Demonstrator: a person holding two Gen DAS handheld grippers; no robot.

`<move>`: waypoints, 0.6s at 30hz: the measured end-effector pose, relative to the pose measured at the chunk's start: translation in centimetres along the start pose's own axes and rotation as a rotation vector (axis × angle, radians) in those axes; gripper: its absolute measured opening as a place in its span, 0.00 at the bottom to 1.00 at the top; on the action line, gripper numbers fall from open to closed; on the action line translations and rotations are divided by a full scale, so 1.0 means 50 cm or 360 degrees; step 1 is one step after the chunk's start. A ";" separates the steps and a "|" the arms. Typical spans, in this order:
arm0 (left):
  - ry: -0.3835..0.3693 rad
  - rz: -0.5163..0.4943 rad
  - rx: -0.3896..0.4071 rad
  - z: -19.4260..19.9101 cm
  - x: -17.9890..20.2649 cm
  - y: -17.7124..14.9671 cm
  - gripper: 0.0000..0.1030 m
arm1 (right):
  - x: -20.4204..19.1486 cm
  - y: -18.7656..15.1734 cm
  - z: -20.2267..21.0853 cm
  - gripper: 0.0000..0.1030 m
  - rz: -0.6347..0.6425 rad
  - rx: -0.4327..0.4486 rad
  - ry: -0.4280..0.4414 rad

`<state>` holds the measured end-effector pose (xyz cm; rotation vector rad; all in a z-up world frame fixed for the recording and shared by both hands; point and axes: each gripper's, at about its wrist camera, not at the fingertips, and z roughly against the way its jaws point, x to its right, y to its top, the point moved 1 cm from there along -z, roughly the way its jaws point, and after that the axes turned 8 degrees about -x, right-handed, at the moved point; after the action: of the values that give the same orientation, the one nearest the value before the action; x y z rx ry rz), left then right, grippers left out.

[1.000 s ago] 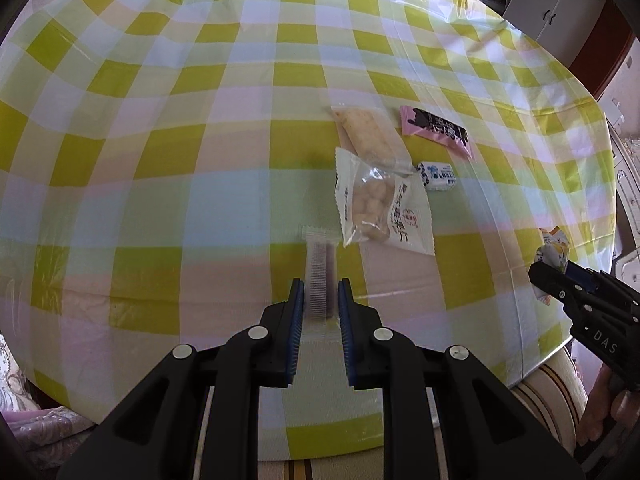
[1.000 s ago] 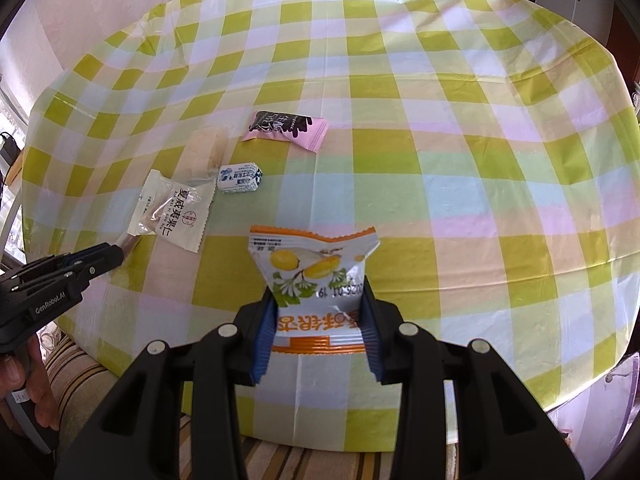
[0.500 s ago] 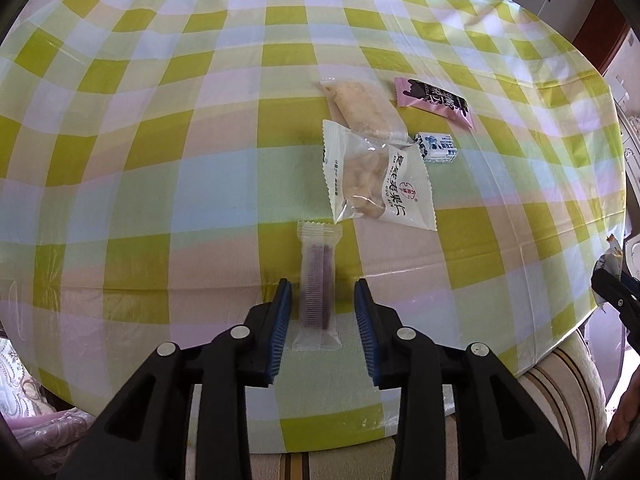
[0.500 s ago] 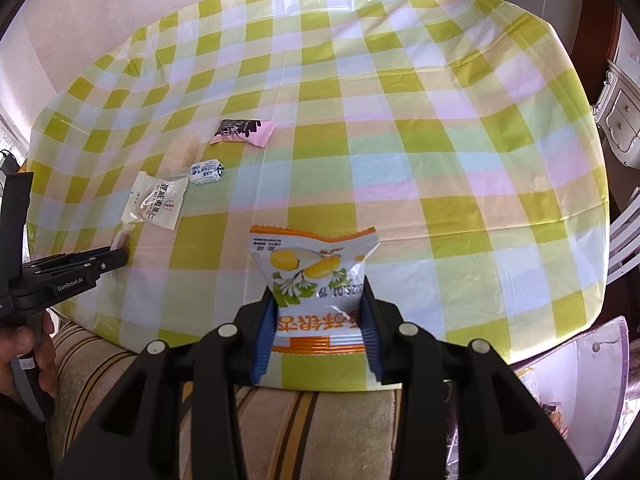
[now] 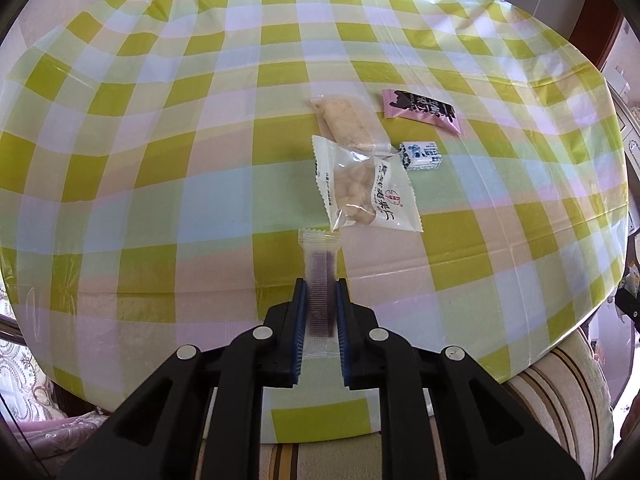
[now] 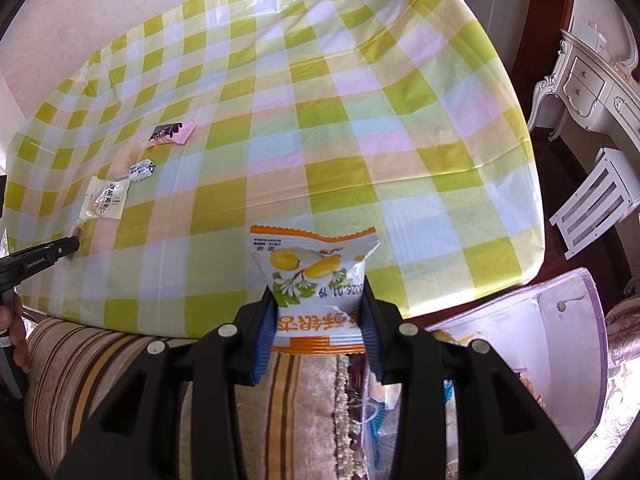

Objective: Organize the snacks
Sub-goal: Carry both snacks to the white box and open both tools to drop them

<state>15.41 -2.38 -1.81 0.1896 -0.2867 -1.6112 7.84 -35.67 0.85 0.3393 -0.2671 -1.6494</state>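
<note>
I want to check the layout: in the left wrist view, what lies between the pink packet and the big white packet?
A small blue-and-white candy lies between the pink packet and white packet.

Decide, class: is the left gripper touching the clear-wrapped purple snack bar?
Touching. The left wrist view shows both blue pads of the left gripper pressed against the sides of the purple snack bar, no gap visible.

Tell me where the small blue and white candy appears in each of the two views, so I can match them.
Left wrist view: the blue and white candy lies right of centre on the table, just right of the white packet.
Right wrist view: the same candy lies far left, above that white packet.
Shared landmark: the pink wrapper, just beyond the candy in both.
</note>
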 end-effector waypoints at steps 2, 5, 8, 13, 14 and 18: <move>-0.0020 -0.0021 0.0022 0.015 0.016 -0.006 0.13 | 0.024 -0.008 0.004 0.37 -0.0031 0.0005 -0.0018; -0.0042 -0.0059 0.0048 0.032 0.045 -0.010 0.13 | 0.056 -0.017 0.010 0.37 -0.0078 0.0009 -0.0039; -0.0070 -0.0094 0.0069 0.047 0.075 -0.013 0.13 | 0.087 -0.024 0.017 0.37 -0.0118 0.0020 -0.0060; -0.0173 -0.0239 0.0099 0.076 0.162 -0.018 0.13 | 0.145 -0.039 0.022 0.37 -0.0202 0.0025 -0.0103; -0.0209 -0.0271 0.0098 0.080 0.183 -0.019 0.13 | 0.157 -0.042 0.022 0.37 -0.0218 0.0025 -0.0112; -0.0353 -0.0409 0.0080 0.086 0.278 -0.026 0.13 | 0.205 -0.053 0.020 0.37 -0.0290 0.0022 -0.0142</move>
<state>12.02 -15.89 2.65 0.0877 -0.4900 -1.8845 4.08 -45.61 0.15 0.3079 -0.3223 -1.8456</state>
